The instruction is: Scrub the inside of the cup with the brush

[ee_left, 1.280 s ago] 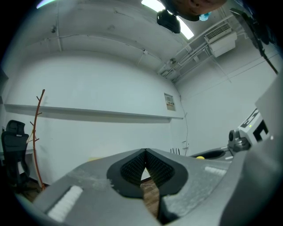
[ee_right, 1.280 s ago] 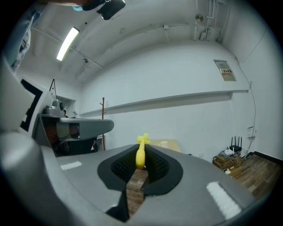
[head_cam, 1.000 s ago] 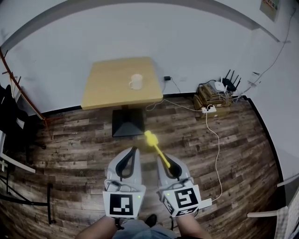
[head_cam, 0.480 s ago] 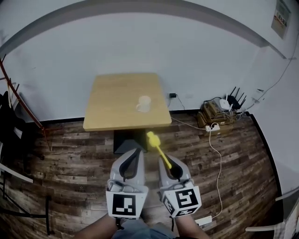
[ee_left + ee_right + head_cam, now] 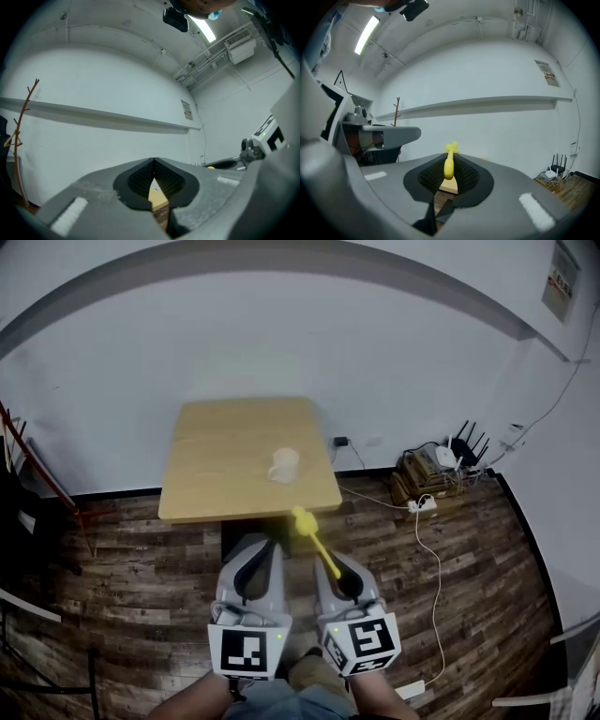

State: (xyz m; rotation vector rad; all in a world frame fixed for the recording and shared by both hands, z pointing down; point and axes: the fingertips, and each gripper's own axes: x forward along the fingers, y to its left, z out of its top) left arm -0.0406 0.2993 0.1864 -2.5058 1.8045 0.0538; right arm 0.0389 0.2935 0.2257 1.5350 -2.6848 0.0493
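- Task status: judged not yet begun. No scrubbing contact shows in any view.
- Cup (image 5: 283,465): white, upright on the wooden table (image 5: 216,451), toward the right front of the top. It stands alone and untouched, well apart from both grippers.
- Right gripper (image 5: 330,559): clamped on the handle of the yellow brush (image 5: 312,535). The brush head points forward and up toward the table. In the head view it appears at the table's near edge, short of the cup.
- Left gripper (image 5: 266,546): jaws pressed together with nothing between them, held beside the right gripper over the plank floor (image 5: 141,559).
- Remaining, by estimate:
  - Close the gap to the table.
  - Steady the cup, probably with the free left gripper.
  - Lower the brush head into the cup.
  - Work it round the inner wall.
- Head view only:
  - The cup itself and the whole table top with its dark pedestal.
  - The router (image 5: 441,457) and a white cable by the wall at the right.
  - Both marker cubes and the person's forearms.
- Right gripper view only:
  - The ribbed pads gripping the brush handle on both sides.
  - The brush head standing up past the jaw tips.
- Left gripper view only: the pad faces meeting at the tips, which confirms an empty closure.
- Both gripper views:
  - The cup is absent, and the table shows only as a tan sliver below the pads.
  - They also show the wall ledge (image 5: 487,102) and ceiling lighting, which the head view lacks.
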